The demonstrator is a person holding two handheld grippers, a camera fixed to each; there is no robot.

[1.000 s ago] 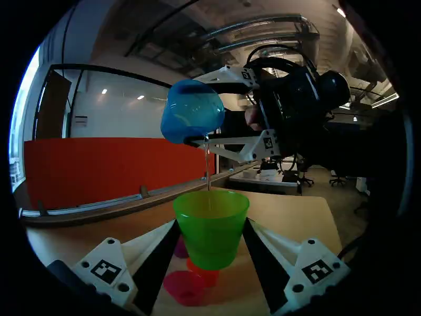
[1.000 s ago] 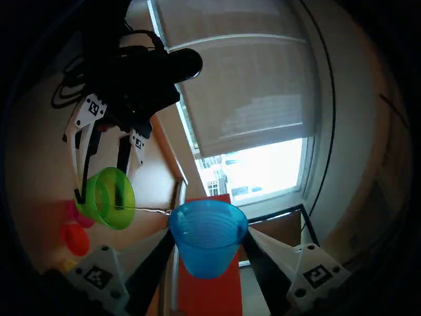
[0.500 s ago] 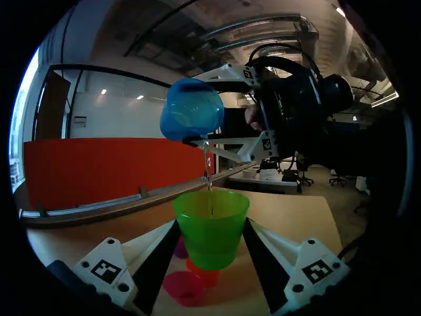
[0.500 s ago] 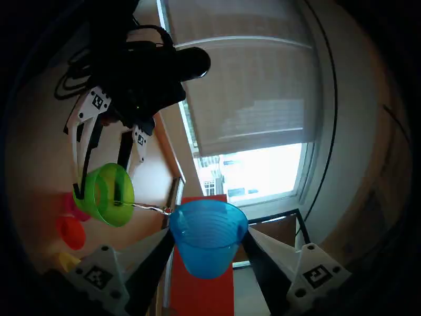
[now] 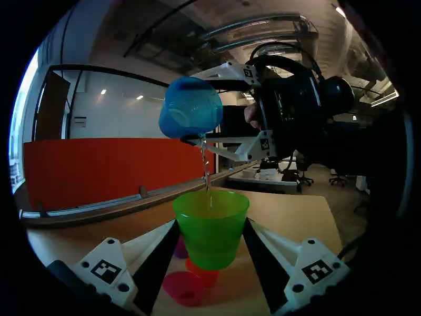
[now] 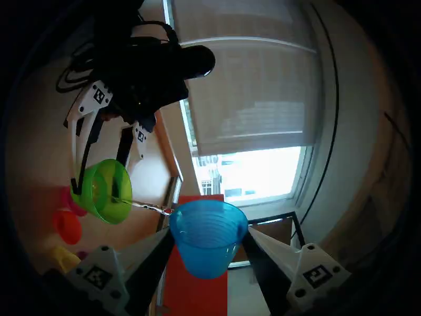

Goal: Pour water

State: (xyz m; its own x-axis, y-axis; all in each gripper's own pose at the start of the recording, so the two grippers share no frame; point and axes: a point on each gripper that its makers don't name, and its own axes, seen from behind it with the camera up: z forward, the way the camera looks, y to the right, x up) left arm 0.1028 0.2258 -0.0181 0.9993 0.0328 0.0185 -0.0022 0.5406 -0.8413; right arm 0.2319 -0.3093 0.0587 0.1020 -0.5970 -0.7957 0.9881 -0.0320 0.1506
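Right gripper (image 6: pixel 208 235) clamps the blue cup (image 5: pixel 190 108), tipped straight over the green cup (image 5: pixel 211 210) pinched in the left gripper (image 5: pixel 209 234); water (image 5: pixel 205 168) drops in.

In the left gripper view, orange partition (image 5: pixel 105 168) at nine o'clock, bare ceiling pipes (image 5: pixel 252 23) at twelve, pale wooden table (image 5: pixel 294 216) at four, office chairs (image 5: pixel 337 179) at three. In the right gripper view, lowered blind (image 6: pixel 247 100) at one, bright window (image 6: pixel 247 176) just below it.
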